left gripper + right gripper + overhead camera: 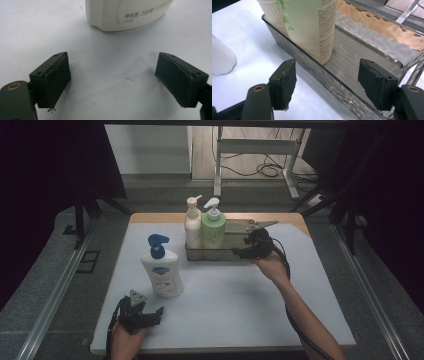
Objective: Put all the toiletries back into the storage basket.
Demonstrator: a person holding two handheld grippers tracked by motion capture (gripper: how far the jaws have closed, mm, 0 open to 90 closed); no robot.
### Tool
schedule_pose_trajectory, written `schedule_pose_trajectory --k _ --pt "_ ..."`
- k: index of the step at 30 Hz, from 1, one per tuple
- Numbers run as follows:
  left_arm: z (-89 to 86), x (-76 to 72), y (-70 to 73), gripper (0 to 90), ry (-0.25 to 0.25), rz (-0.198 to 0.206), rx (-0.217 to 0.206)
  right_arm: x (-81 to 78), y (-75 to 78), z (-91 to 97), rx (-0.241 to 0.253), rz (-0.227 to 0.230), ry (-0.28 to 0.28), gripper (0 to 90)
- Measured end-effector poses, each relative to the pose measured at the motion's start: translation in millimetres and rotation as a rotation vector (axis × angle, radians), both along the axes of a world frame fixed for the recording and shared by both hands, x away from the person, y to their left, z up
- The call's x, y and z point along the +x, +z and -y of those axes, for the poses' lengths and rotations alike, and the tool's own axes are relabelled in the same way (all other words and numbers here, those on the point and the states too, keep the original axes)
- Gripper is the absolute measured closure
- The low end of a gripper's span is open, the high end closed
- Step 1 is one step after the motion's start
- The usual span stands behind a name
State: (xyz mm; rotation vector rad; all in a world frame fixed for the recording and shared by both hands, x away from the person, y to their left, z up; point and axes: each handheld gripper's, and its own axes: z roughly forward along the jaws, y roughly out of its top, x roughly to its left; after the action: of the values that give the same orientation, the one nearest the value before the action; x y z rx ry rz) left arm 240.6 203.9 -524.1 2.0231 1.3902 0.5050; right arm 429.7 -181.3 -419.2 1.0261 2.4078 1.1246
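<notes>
A white pump bottle with a blue head [161, 267] stands on the white table top, left of centre; its base [127, 15] is just ahead of my left gripper [112, 80]. That left gripper [156, 314] is low at the front left, open and empty. A cream bottle [192, 222] and a green bottle [213, 225] stand upright in the left end of a clear tray [220, 252]. My right gripper [239, 253] is open at the tray's front wall [312, 67]: one jaw is outside it, the other over the tray floor, and neither pad presses on it. The green bottle [312, 25] is close ahead.
The tray's right half holds nothing but its ribbed floor [357, 55]. A wide stretch of white table [235, 300] lies between the two hands. A metal frame [255, 150] and cables lie on the floor beyond the far edge.
</notes>
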Motion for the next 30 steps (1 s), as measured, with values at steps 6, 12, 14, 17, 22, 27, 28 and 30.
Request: schedule_pose_trajectory --k 6,12,14,17,22,27,28,30 --pt "0.0 0.0 0.0 12.3 -0.001 0.000 0.000 -12.1 5.7 3.0 0.003 0.008 0.023 28.4" --pt "0.0 0.1 0.0 12.3 -0.001 0.000 0.001 -23.3 7.9 5.2 -0.005 0.008 0.046 26.4" --pt "0.0 0.1 0.0 12.3 0.000 0.000 0.001 -28.2 7.4 5.7 -0.011 0.010 0.056 25.3" --pt "0.0 0.2 0.1 12.3 0.000 -0.001 0.001 -34.3 6.5 6.0 -0.023 0.014 0.067 23.8" --pt "0.0 0.2 0.1 12.3 0.000 -0.001 0.001 -45.4 6.5 8.6 -0.027 0.025 0.085 19.9" --pt "0.0 0.2 0.2 12.3 0.000 -0.002 0.001 -56.9 3.0 11.7 -0.042 0.038 0.090 13.5" --pt "0.1 0.2 0.1 12.3 0.000 -0.002 0.001 -60.1 1.5 12.9 -0.046 0.041 0.090 13.3" --pt "0.0 0.2 0.2 12.3 0.000 -0.002 0.001 -64.6 -0.7 14.9 -0.049 0.045 0.091 12.7"
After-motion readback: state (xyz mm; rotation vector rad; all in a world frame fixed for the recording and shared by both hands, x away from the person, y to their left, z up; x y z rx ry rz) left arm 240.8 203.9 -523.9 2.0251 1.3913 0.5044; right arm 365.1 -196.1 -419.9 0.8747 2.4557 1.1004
